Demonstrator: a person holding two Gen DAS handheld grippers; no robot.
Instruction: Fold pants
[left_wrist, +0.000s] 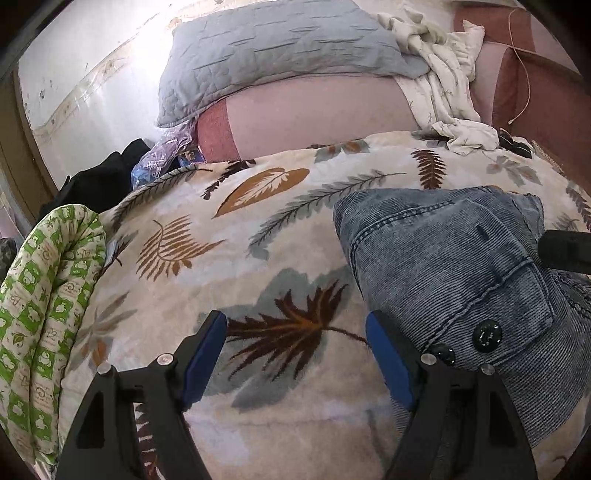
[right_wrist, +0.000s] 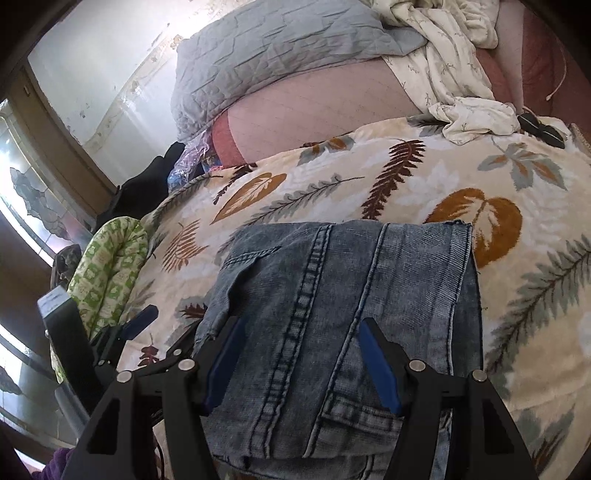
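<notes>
I see the folded jeans (right_wrist: 343, 295) at frame centre on the blanket (right_wrist: 461, 177); my left gripper (left_wrist: 295, 347) and right gripper (right_wrist: 301, 354) are both released.

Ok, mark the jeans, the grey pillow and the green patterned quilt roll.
jeans (right_wrist: 332, 295): right wrist view, on the folded denim at the centre seam.
grey pillow (left_wrist: 266, 48): left wrist view, on its quilted top.
green patterned quilt roll (left_wrist: 48, 295): left wrist view, on its rolled side.
</notes>
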